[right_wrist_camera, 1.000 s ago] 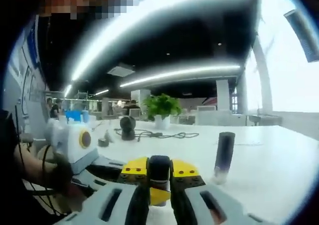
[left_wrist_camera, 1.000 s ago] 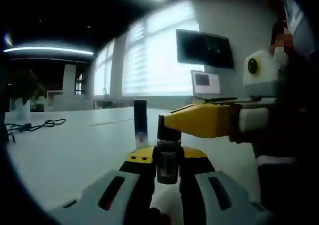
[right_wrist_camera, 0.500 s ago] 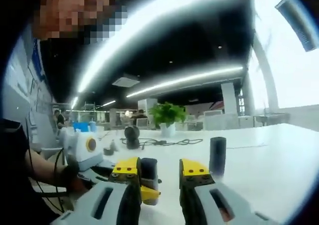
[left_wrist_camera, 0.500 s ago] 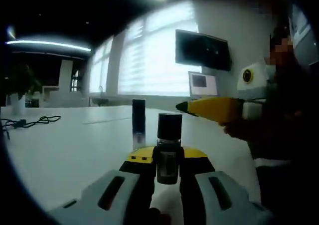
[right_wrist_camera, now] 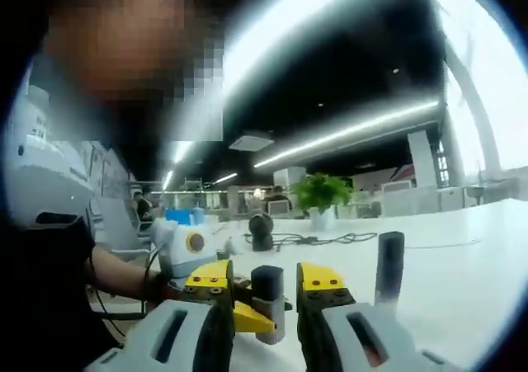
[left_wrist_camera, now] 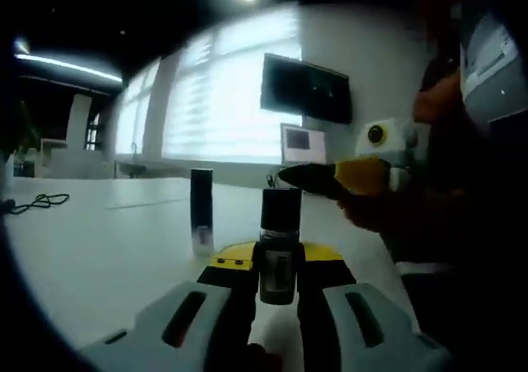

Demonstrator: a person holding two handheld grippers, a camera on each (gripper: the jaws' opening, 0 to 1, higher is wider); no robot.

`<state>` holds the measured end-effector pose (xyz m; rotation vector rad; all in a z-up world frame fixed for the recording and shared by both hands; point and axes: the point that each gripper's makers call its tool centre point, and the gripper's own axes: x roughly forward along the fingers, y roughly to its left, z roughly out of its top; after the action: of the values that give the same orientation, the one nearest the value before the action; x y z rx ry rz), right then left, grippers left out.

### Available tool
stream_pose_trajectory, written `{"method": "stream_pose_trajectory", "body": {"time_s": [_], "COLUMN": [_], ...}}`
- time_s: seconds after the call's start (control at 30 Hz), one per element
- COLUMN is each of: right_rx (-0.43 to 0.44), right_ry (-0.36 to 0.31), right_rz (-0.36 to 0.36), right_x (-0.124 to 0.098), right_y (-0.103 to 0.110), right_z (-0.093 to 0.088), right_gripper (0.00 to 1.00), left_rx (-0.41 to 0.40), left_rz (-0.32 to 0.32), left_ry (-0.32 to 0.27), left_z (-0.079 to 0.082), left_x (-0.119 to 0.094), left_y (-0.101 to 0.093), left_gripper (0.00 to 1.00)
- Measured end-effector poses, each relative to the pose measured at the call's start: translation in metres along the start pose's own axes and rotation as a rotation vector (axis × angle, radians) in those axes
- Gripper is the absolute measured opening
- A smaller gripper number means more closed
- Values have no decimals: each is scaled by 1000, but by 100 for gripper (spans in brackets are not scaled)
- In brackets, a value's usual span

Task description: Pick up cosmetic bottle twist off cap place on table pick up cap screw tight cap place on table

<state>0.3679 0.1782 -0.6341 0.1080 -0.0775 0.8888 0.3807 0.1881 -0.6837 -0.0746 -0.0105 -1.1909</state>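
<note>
My left gripper [left_wrist_camera: 279, 263] is shut on a small cosmetic bottle [left_wrist_camera: 278, 271], which stands upright between the jaws with its black cap [left_wrist_camera: 280, 209] on top. My right gripper [left_wrist_camera: 307, 178] hovers open to the upper right of the cap, a short gap away. In the right gripper view my right gripper [right_wrist_camera: 266, 278] stands open. The capped bottle [right_wrist_camera: 267, 294] shows just beyond its jaws, untouched, held by the left gripper's yellow-tipped jaw [right_wrist_camera: 247, 317]. A tall dark bottle [left_wrist_camera: 200, 211] [right_wrist_camera: 389, 263] stands on the white table [left_wrist_camera: 99, 248].
A wall monitor [left_wrist_camera: 305, 90] and a laptop [left_wrist_camera: 301, 145] sit at the table's far side. A black cable [left_wrist_camera: 37, 200] lies at the left. A potted plant [right_wrist_camera: 322, 197], a round black device [right_wrist_camera: 262, 232] and a cable [right_wrist_camera: 330, 240] sit farther off.
My right gripper let go of the cap, opened and drew back from the bottle. The cap stayed on the bottle in my left gripper. Both views have swung.
</note>
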Motion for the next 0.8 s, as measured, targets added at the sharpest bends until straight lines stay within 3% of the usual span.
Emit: {"method": "stream_pose_trajectory", "body": {"time_s": [0.13, 0.43, 0.8], "right_rx": [-7, -67, -34], "right_ry": [39, 84, 98], "right_rz": [129, 210, 367], "right_x": [-1, 1, 2], "right_y": [8, 0, 5], "right_z": [-6, -14, -12], "right_gripper": [23, 23, 17], "left_rx": [-22, -29, -30], "left_rz": [-15, -80, -108], "left_ry": [33, 19, 20], "left_z": [-8, -6, -6], "left_x": [2, 1, 1], "left_y": [-2, -9, -13], "left_gripper": [8, 8, 8]}}
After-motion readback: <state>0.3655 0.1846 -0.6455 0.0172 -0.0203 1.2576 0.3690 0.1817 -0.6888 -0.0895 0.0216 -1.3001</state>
